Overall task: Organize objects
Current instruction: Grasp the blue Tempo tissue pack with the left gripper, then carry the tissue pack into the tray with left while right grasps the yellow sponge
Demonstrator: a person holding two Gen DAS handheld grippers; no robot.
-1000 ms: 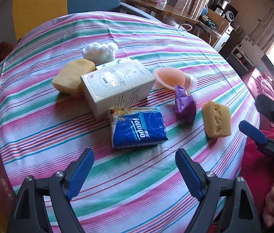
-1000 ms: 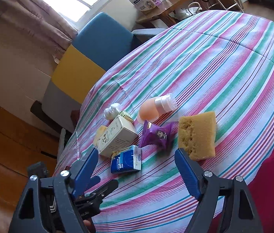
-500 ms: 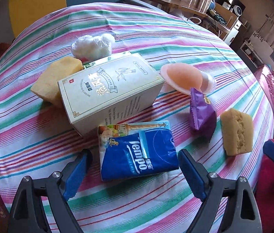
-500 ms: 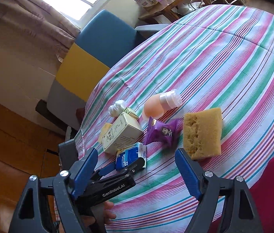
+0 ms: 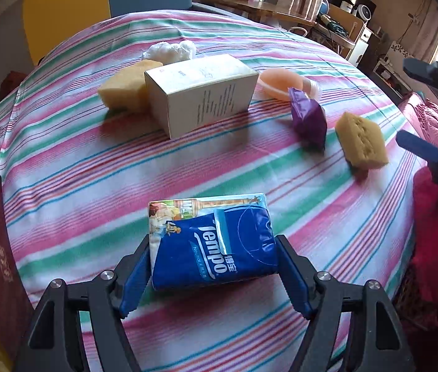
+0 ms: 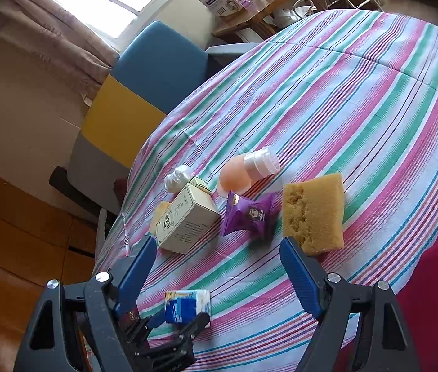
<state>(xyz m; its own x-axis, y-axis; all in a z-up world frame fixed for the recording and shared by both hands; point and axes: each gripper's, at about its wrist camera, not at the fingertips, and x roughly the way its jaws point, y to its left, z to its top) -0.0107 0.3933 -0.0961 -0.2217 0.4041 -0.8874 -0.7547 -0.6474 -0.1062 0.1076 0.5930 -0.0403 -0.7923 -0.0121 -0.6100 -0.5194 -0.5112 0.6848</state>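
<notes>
Tissue pack (image 5: 211,241) dragged clear of box (image 5: 202,91); left gripper (image 5: 214,271) clamping it.

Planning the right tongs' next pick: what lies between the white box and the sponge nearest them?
The purple snack packet lies between the white box and that sponge, clearest in the right wrist view.

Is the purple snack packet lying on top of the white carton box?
No, the purple snack packet lies on the striped tablecloth, beside the white carton box.
</notes>
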